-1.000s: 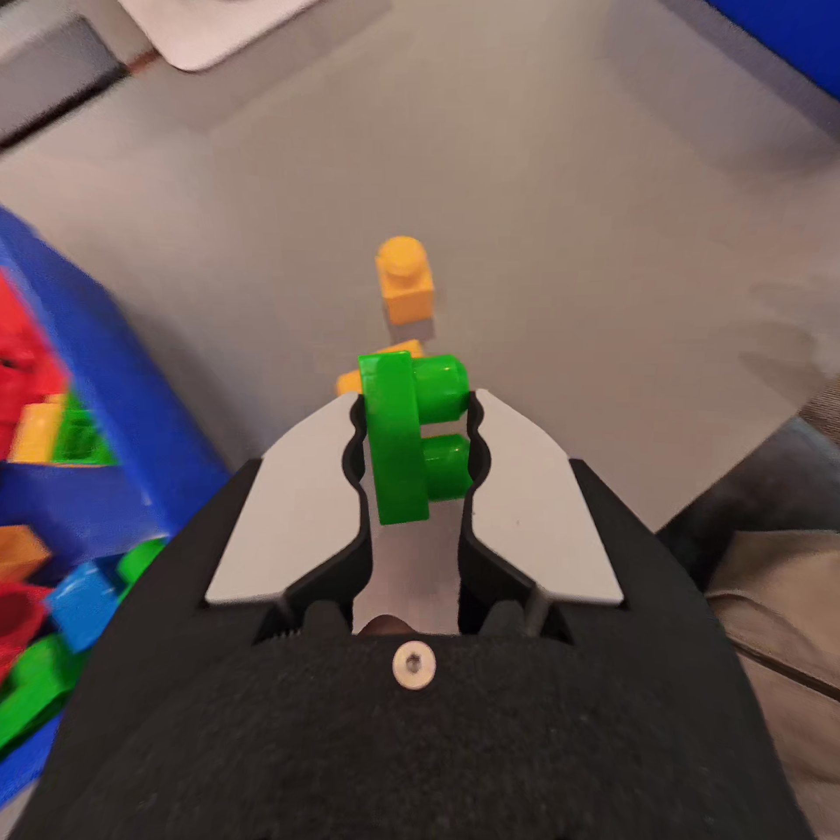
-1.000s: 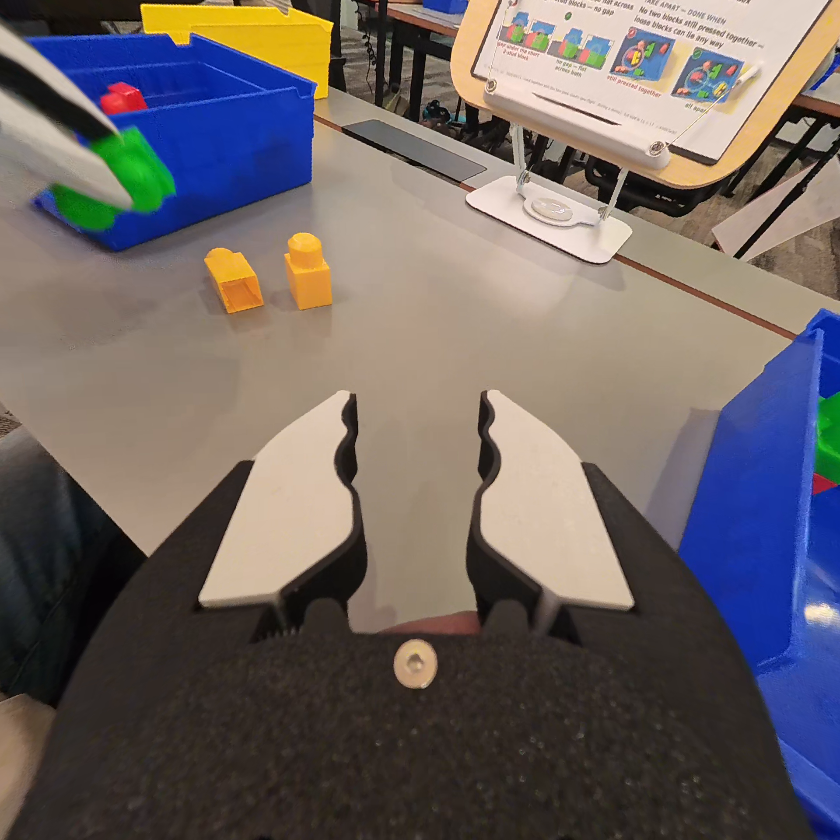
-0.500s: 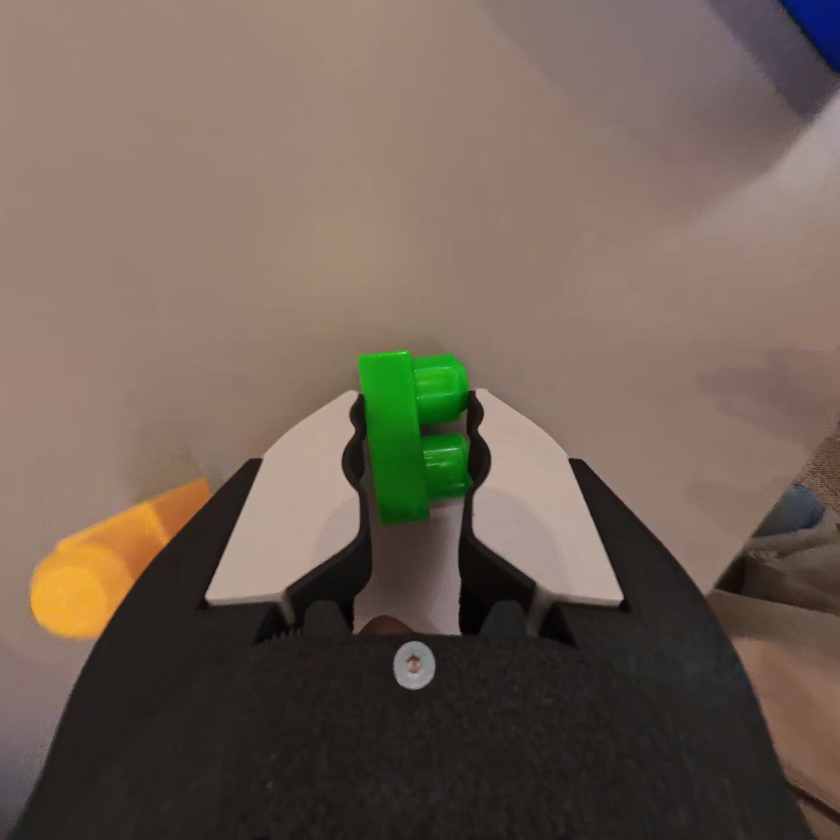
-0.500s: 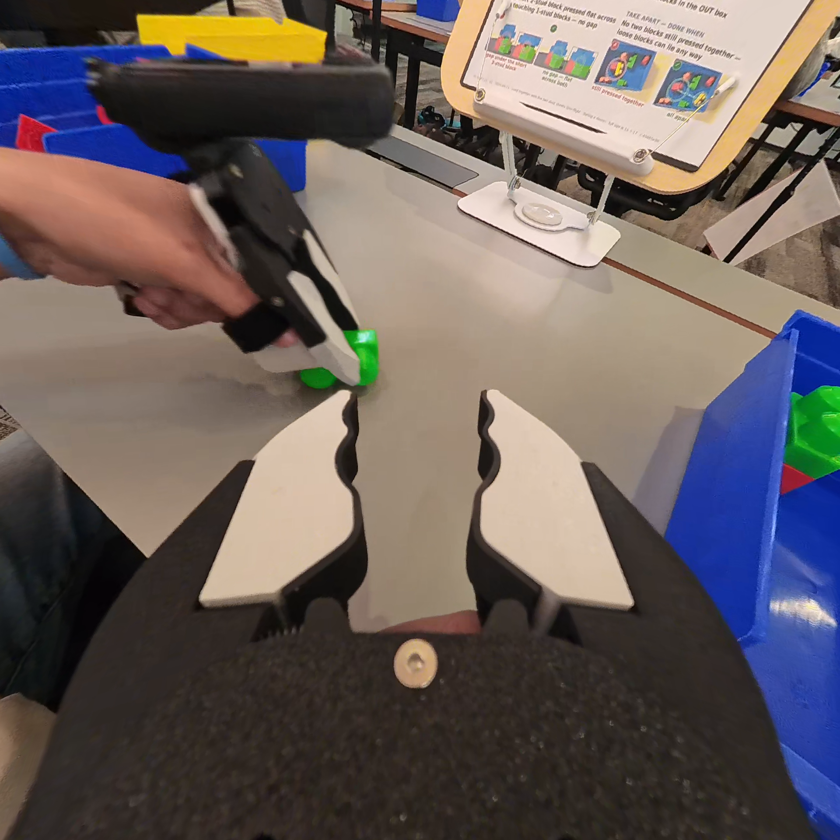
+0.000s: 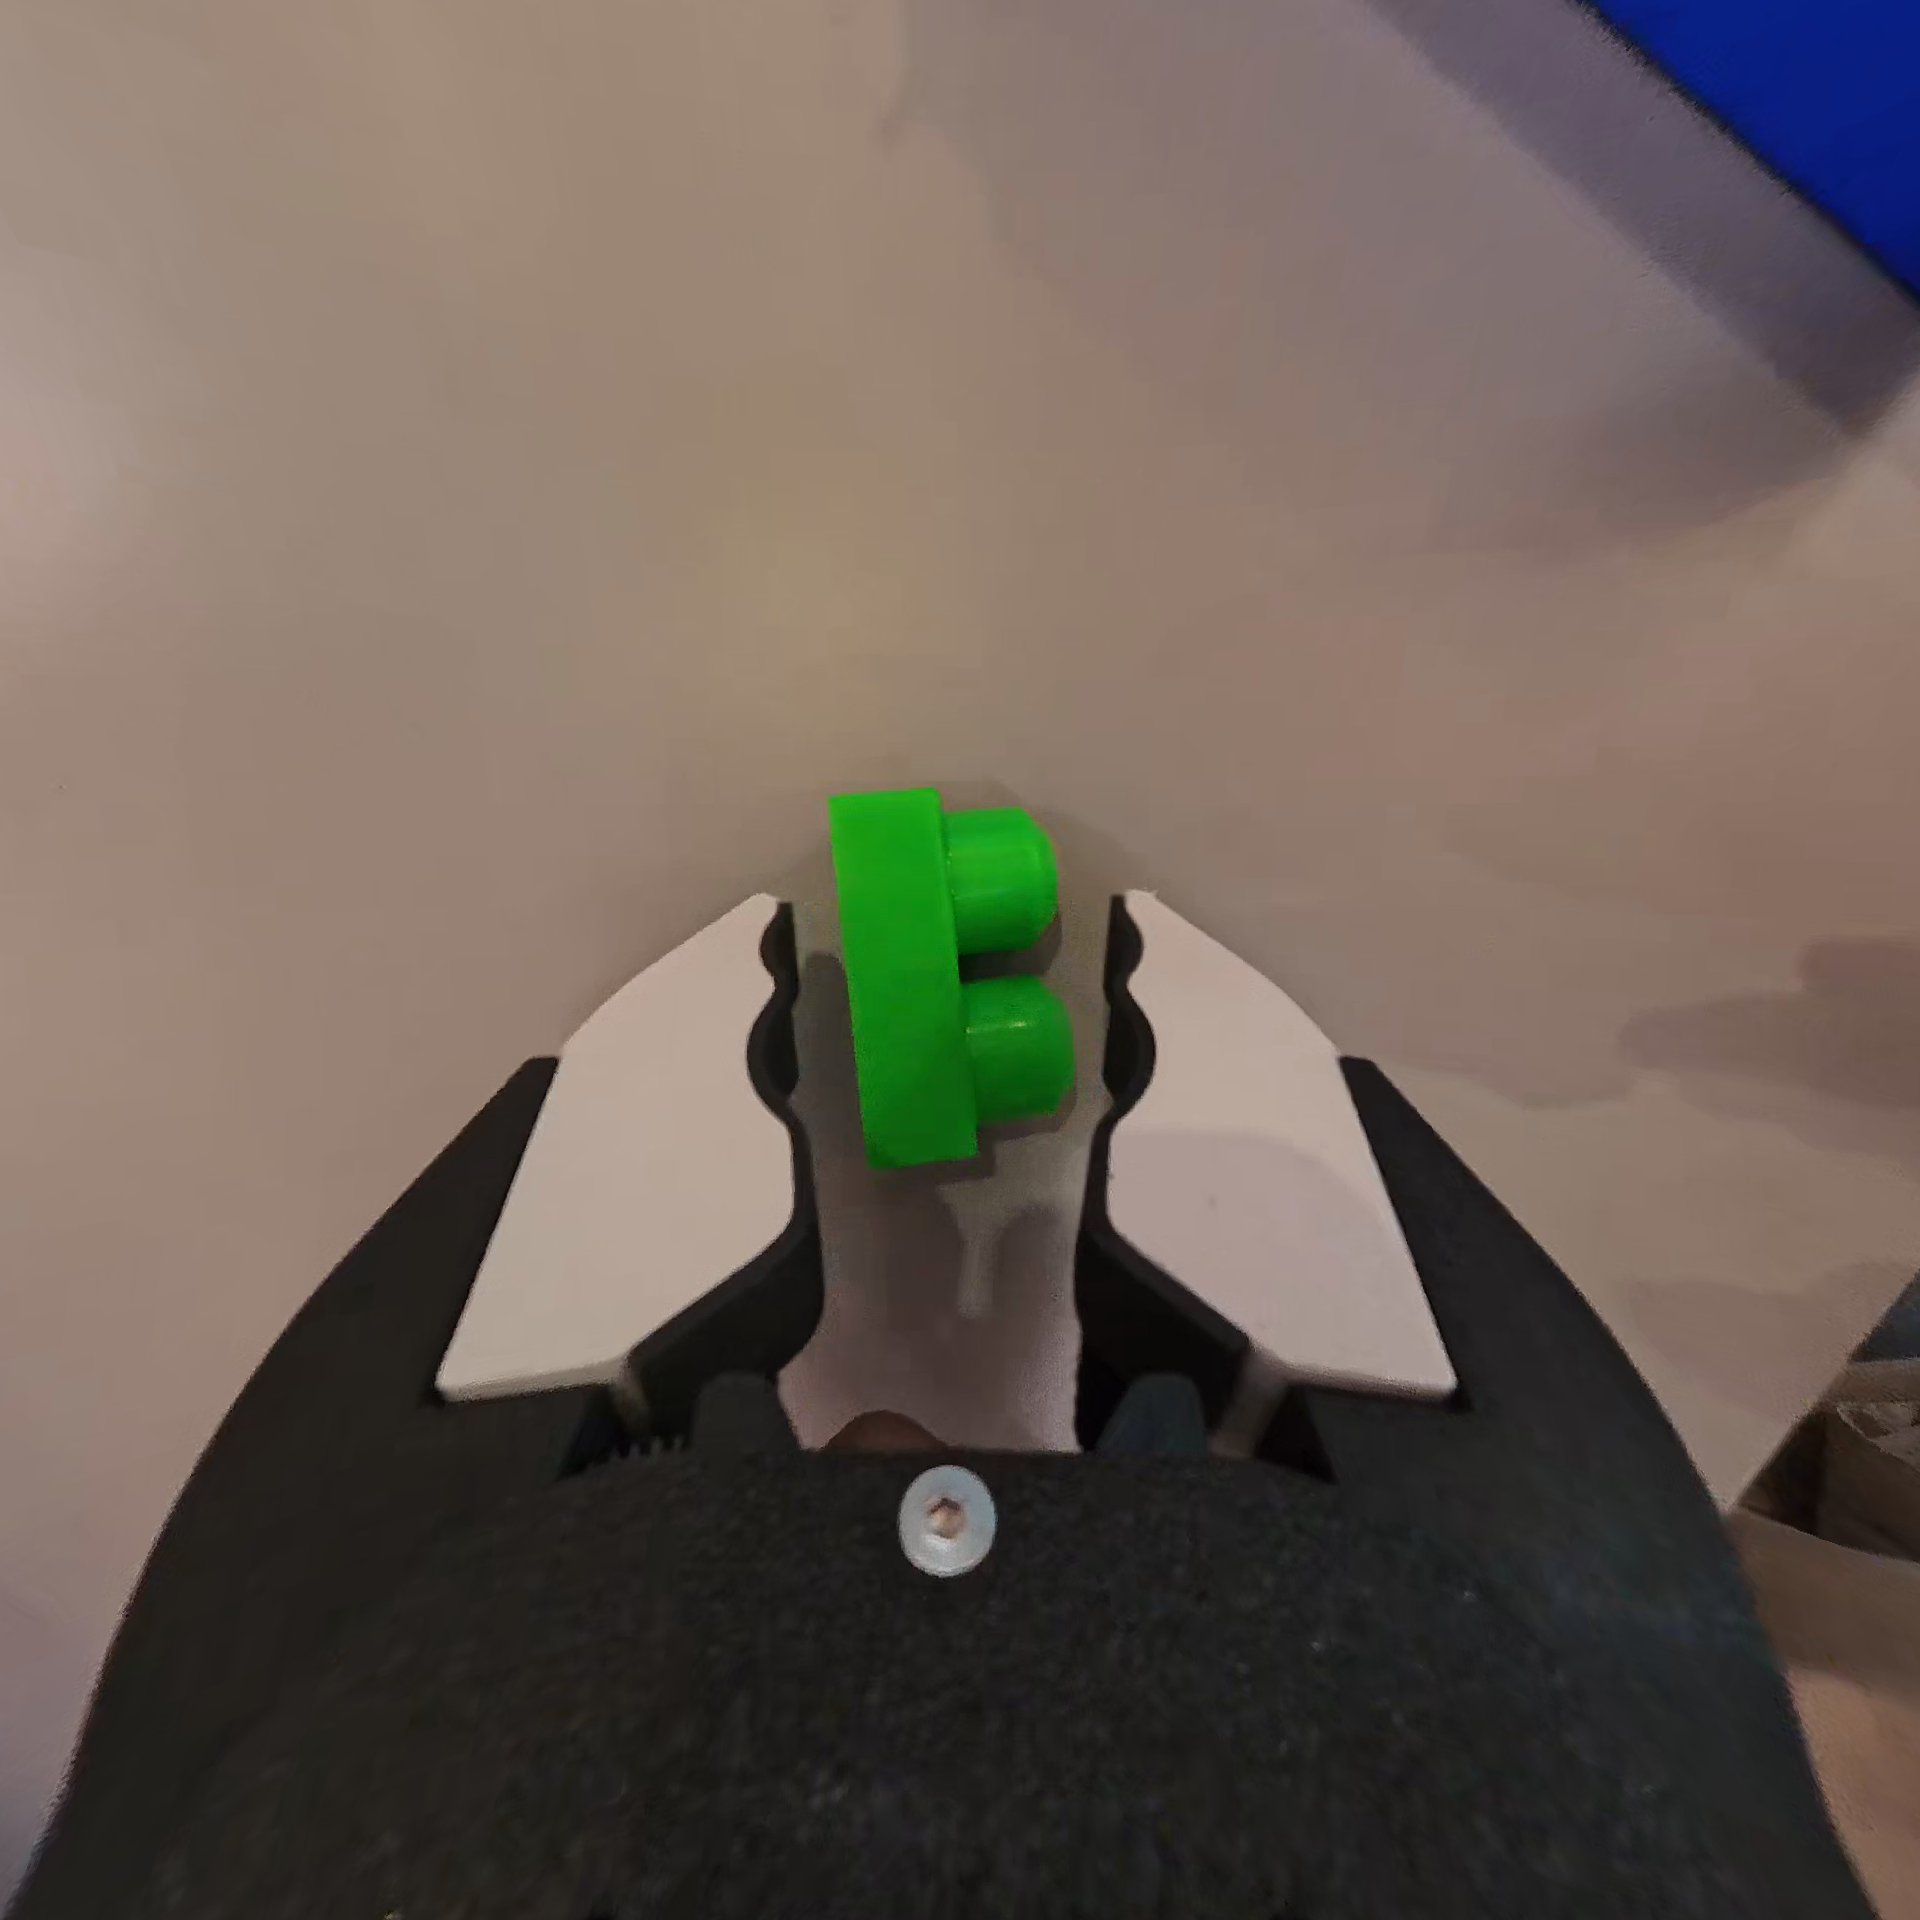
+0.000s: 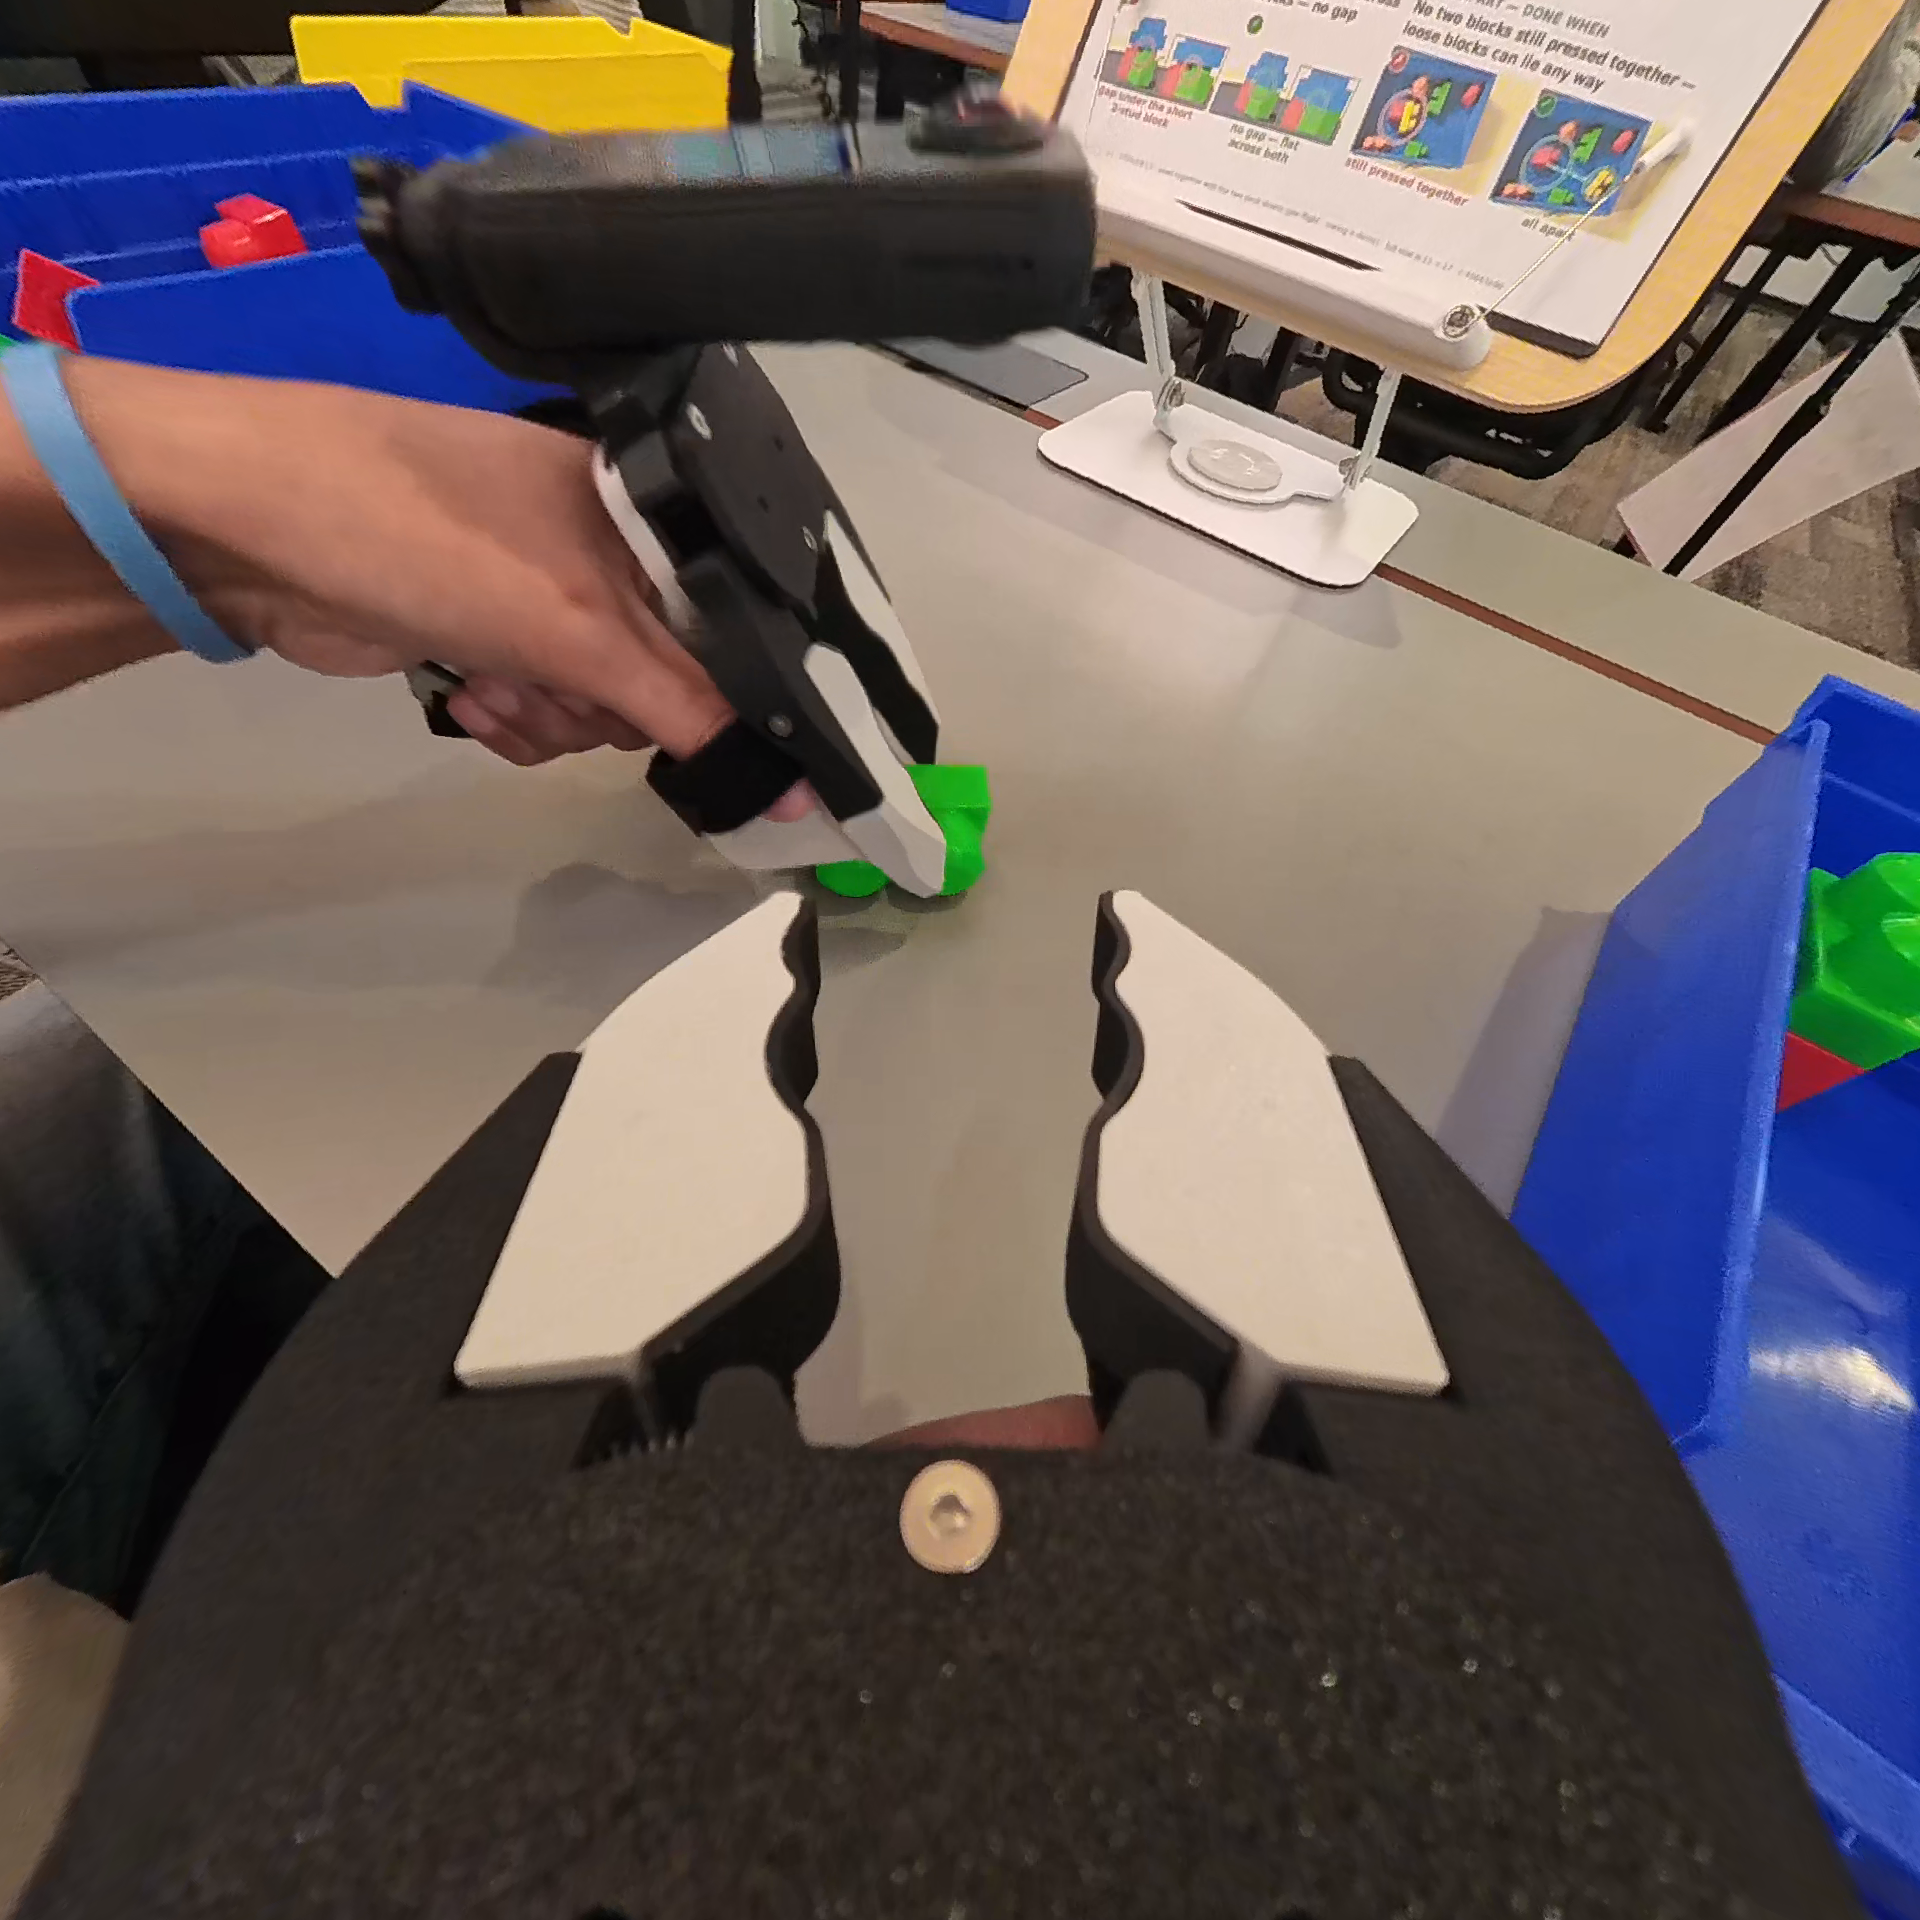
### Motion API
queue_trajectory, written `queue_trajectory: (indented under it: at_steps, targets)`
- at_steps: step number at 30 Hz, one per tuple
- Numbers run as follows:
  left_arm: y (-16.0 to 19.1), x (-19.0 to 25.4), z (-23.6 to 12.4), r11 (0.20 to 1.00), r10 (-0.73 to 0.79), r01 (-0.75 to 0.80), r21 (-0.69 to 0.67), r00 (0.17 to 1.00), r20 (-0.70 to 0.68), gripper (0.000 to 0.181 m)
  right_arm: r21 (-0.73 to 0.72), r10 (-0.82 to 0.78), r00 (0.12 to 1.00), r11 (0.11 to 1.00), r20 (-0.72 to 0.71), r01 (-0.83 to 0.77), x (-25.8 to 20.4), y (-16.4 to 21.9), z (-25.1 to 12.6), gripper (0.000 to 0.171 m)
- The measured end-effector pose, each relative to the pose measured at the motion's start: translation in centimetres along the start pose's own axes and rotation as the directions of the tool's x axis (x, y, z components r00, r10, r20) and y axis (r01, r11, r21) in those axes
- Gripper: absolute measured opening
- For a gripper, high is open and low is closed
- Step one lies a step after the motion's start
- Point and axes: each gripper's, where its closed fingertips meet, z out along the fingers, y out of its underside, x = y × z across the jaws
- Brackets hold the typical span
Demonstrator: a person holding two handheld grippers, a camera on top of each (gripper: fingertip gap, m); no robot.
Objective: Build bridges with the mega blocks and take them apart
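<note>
While both grippers gape, left gripper (image 5: 945, 904) straddles green block (image 5: 940, 992) between blue bins (image 6: 1662, 1091).

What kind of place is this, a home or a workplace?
Probably a lab or workroom for recording tasks, not a home. A grey table holds blue bins of blocks, an instruction board stands on it, and more desks stand behind.

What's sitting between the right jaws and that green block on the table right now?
Nothing rests on the bare table between the open right gripper and the green block. But the left gripper, jaws open, straddles the block from the left, so it crowds a grasp from that side.
</note>
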Motion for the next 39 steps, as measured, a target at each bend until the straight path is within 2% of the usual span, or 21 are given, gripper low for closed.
queue_trajectory:
  at_steps: [3, 6, 10, 14, 17, 21, 25, 32, 39]
  targets:
    - [-0.1, 0.3, -2.5, 0.998, 0.015, -0.016, 0.067, 1.000, 0.005, 0.059, -0.003, 0.002, 1.000, 1.000, 0.004, -0.002, -0.1, 0.2, 0.1, 0.051]
    - [0.9, 0.7, -6.5, 0.984, 0.016, -0.018, 0.178, 1.000, 0.017, 0.056, -0.008, 0.002, 1.000, 1.000, 0.011, -0.002, -0.2, 0.4, 0.4, 0.051]
    - [5.1, -0.6, -12.1, 0.937, -0.006, -0.057, 0.344, 0.984, 0.178, 0.057, -0.018, -0.007, 1.000, 1.000, 0.022, 0.008, -0.6, 0.7, 0.7, 0.053]
    - [11.1, -1.2, -15.1, 0.904, -0.137, 0.011, 0.428, 0.955, 0.264, 0.060, -0.040, -0.022, 0.999, 0.999, 0.037, 0.024, -1.3, 1.1, 1.1, 0.055]
    - [15.2, -1.3, -15.1, 0.889, -0.283, 0.154, 0.431, 0.925, 0.253, 0.064, -0.048, -0.024, 0.999, 0.999, 0.046, 0.027, -1.8, 1.3, 1.4, 0.056]
    - [17.2, -2.0, -14.9, 0.854, -0.391, 0.244, 0.460, 0.884, 0.256, 0.064, -0.052, -0.038, 0.998, 0.998, 0.048, 0.041, -2.3, 1.4, 1.6, 0.055]
    - [17.3, -3.0, -14.7, 0.825, -0.455, 0.302, 0.477, 0.856, 0.245, 0.064, -0.048, -0.041, 0.998, 0.998, 0.051, 0.043, -2.6, 1.2, 1.6, 0.055]
    - [17.3, -3.3, -13.8, 0.825, -0.469, 0.326, 0.463, 0.851, 0.238, 0.064, -0.048, -0.037, 0.998, 0.998, 0.054, 0.040, -2.6, 1.2, 1.6, 0.054]
    - [15.4, -7.0, -11.2, 0.834, -0.494, 0.355, 0.422, 0.821, 0.285, 0.077, -0.048, -0.042, 0.997, 0.998, 0.058, 0.045, -2.6, 1.2, 1.6, 0.054]
